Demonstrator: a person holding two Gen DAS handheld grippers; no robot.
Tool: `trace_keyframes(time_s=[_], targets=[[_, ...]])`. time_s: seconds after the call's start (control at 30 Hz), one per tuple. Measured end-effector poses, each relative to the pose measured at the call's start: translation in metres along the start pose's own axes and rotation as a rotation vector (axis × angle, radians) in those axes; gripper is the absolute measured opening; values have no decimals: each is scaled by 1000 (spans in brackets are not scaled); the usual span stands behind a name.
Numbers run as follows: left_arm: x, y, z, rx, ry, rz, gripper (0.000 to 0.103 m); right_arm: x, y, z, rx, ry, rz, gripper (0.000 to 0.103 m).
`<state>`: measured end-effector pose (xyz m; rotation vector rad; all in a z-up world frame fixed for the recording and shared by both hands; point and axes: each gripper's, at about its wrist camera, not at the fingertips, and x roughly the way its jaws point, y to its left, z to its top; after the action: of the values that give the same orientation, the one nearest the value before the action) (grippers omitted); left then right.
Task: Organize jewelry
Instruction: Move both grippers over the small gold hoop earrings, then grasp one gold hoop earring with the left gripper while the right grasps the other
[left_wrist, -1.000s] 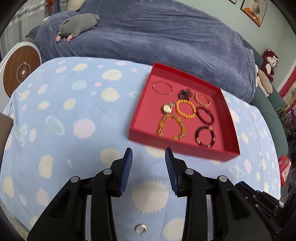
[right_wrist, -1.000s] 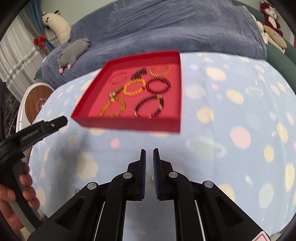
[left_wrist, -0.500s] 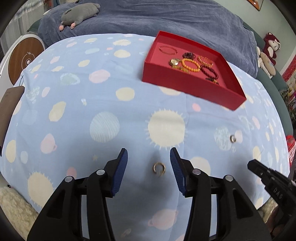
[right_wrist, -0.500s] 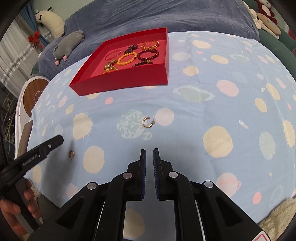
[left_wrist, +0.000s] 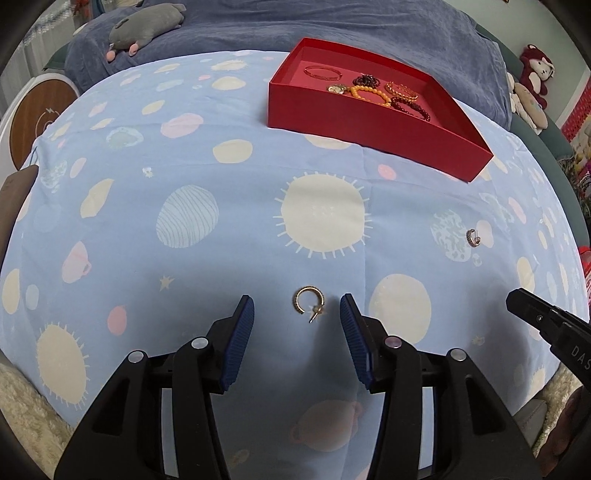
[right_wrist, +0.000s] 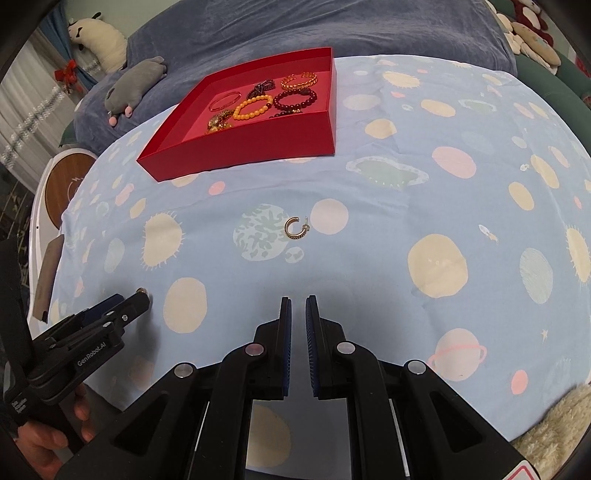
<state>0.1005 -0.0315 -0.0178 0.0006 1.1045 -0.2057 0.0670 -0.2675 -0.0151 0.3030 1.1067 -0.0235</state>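
Now: left gripper (left_wrist: 297, 314) wide open, empty, earring (left_wrist: 309, 299) between fingers | right gripper (right_wrist: 298, 310) almost closed, empty | tray (left_wrist: 369, 127) far.

The tablecloth (left_wrist: 184, 177) is soft matt cotton, lightly creased. The red box (left_wrist: 369, 122) looks like matt card. Near the left gripper (left_wrist: 297, 310), its ribbed blue pads (left_wrist: 240, 343) rubbery on smooth black plastic, lies a shiny gold metal earring (left_wrist: 309, 301). Glossy beads (right_wrist: 255, 107) fill the box.
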Motion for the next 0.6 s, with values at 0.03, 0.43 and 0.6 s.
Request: trace_keyframes(time_s=[0.03, 0.43, 0.6], targets=[[1, -1, 0, 8, -4, 4, 46, 1, 0, 1, -1, 1, 0, 10], [6, -2, 9, 21, -22, 16, 17, 26, 8, 27, -31, -11, -27, 32], [5, 1, 10, 13, -19, 4, 17, 40, 12, 39, -52, -16, -48, 32]])
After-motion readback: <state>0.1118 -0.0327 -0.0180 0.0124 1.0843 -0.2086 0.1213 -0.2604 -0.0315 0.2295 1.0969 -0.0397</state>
